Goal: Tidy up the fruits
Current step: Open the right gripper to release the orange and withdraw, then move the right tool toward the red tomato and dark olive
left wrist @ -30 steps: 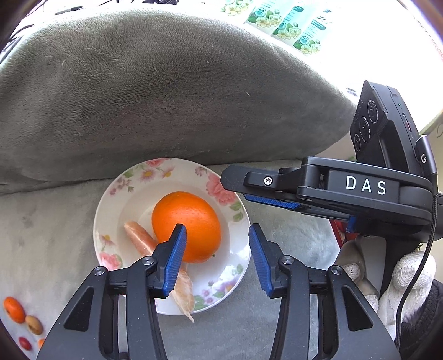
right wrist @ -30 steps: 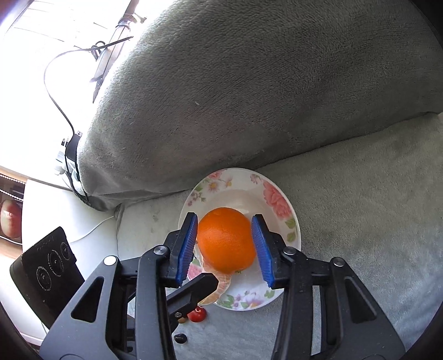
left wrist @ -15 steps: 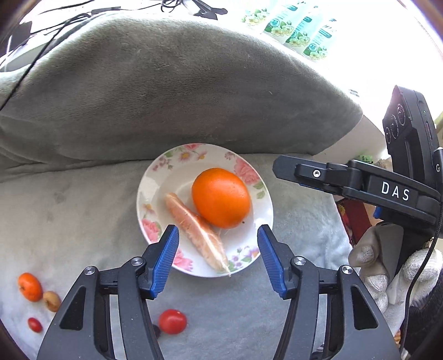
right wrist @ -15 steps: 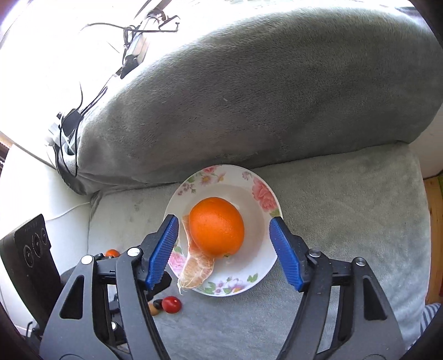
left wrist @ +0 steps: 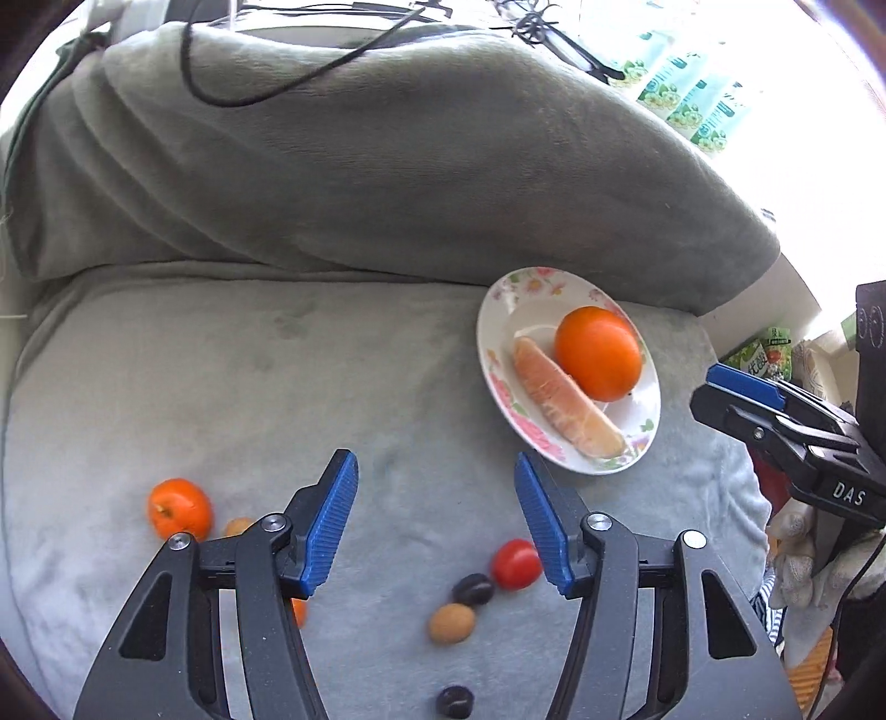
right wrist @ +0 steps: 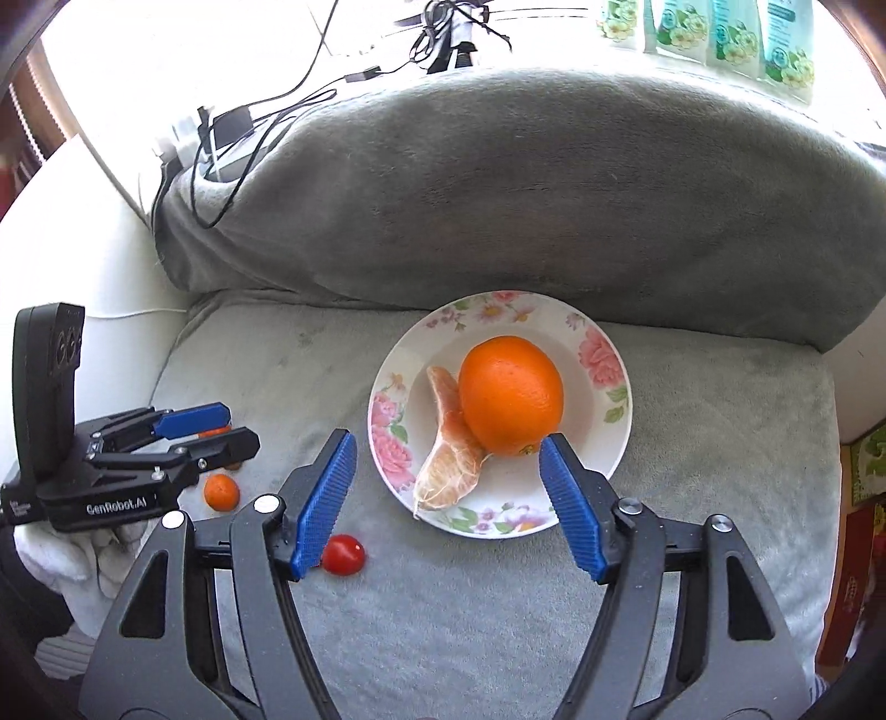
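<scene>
A floral plate [left wrist: 501,310] [right wrist: 601,354] on the grey cushion holds a whole orange [left wrist: 598,354] [right wrist: 510,394] and a peeled citrus segment [left wrist: 565,410] [right wrist: 448,448]. Loose on the cushion lie a small mandarin [left wrist: 180,508] [right wrist: 221,490], a cherry tomato [left wrist: 516,564] [right wrist: 343,554], two dark grapes [left wrist: 473,589] and a tan fruit [left wrist: 451,623]. My left gripper [left wrist: 437,515] [right wrist: 221,429] is open and empty above the cushion, left of the plate. My right gripper [right wrist: 448,493] [left wrist: 714,387] is open and empty, just short of the plate's near rim.
A large grey pillow [left wrist: 360,166] [right wrist: 526,194] rises behind the plate. Cables [right wrist: 249,116] and a charger lie at the back left. Green packets [right wrist: 720,33] stand behind the pillow. The cushion's right edge [right wrist: 830,399] drops off beside the plate.
My right gripper let go of the orange, opened and drew back. My left gripper pulled back and swung left, bringing the loose fruits into view.
</scene>
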The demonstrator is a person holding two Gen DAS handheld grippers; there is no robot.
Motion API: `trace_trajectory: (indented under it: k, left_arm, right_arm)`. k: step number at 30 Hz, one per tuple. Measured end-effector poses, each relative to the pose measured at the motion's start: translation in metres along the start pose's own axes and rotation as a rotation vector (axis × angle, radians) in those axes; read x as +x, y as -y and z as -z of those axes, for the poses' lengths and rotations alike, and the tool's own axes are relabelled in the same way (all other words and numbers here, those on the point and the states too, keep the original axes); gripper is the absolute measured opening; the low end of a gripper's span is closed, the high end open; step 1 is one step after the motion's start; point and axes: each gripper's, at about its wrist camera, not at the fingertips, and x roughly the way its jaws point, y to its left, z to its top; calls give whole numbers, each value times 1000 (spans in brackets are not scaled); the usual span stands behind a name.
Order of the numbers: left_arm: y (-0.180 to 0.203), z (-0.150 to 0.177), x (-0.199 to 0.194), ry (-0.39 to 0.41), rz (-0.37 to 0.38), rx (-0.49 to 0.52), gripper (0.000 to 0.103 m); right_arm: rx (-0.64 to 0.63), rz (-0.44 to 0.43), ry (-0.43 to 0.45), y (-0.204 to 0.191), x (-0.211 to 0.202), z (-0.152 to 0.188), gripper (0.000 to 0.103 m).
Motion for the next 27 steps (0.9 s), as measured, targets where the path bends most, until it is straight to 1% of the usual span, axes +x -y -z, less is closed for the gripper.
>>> trace_trajectory:
  k: [5,8,13,16,19,21,23,25,27]
  left_arm:
    - [-29,11,-9,4,-40,-40,58]
    - [-44,19,-11,5,-58,-68,58]
    - [-64,33,-18,5,-98,-98,58]
    - [-74,46,-23,0,-109,-125,58]
    - [-82,61,-27,-14,-132,-135,58]
    - [-87,71,-32,-13,-155,-144,58]
    - [-95,80,-38,-15,-167,-161,58]
    - [-102,89,-41,-18,-167,-185,58]
    - [-107,96,-41,-27,-176,-203,58]
  right_arm:
    - [-112,-16,-54,-35,6,13,71]
    - [-149,-34,-98,-49,12,23,71]
    - [-134,-56,-158,-55,23,39,71]
    - [-117,-74,-169,-54,26,46,71]
    - [-126,-98,-181,-60,29,53,71]
    - [-147,-125,-193,-66,32,55,66]
    - [-174,-161,-211,-76,35,57,58]
    - [-207,-190,-227,-86,38,60,54]
    - [-238,-190,-253,-96,45,64,49]
